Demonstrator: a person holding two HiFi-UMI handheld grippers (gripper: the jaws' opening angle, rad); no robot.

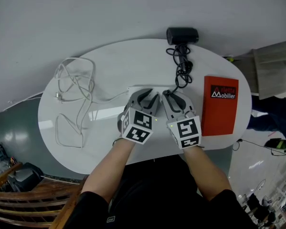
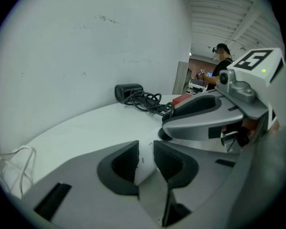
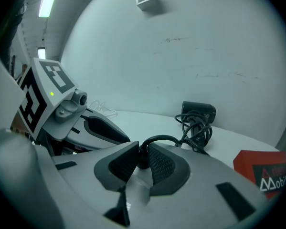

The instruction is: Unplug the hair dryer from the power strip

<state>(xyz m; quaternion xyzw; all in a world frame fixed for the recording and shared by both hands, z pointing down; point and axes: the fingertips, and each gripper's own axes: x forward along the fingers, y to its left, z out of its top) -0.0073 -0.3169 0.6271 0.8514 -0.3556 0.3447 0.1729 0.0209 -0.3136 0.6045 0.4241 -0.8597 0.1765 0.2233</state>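
The black hair dryer [image 1: 182, 35] lies at the table's far edge, its coiled black cord [image 1: 182, 69] running toward me. The white power strip [image 1: 133, 89] sits mid-table, mostly hidden under both grippers. My left gripper [image 1: 150, 97] is shut on the strip's white body [image 2: 143, 168], which fills the gap between its pads. Right beside it, my right gripper [image 1: 169, 97] is shut on the dryer's black plug [image 3: 143, 157], and the cord [image 3: 160, 139] loops up out of the jaws toward the dryer [image 3: 198, 111]. The plug's seat in the strip is hidden.
A red book [image 1: 220, 105] lies flat at the right of the round white table [image 1: 109, 56]. A loose white cable [image 1: 73, 87] sprawls over the left side. A wall stands just behind the table. A person stands in the background of the left gripper view.
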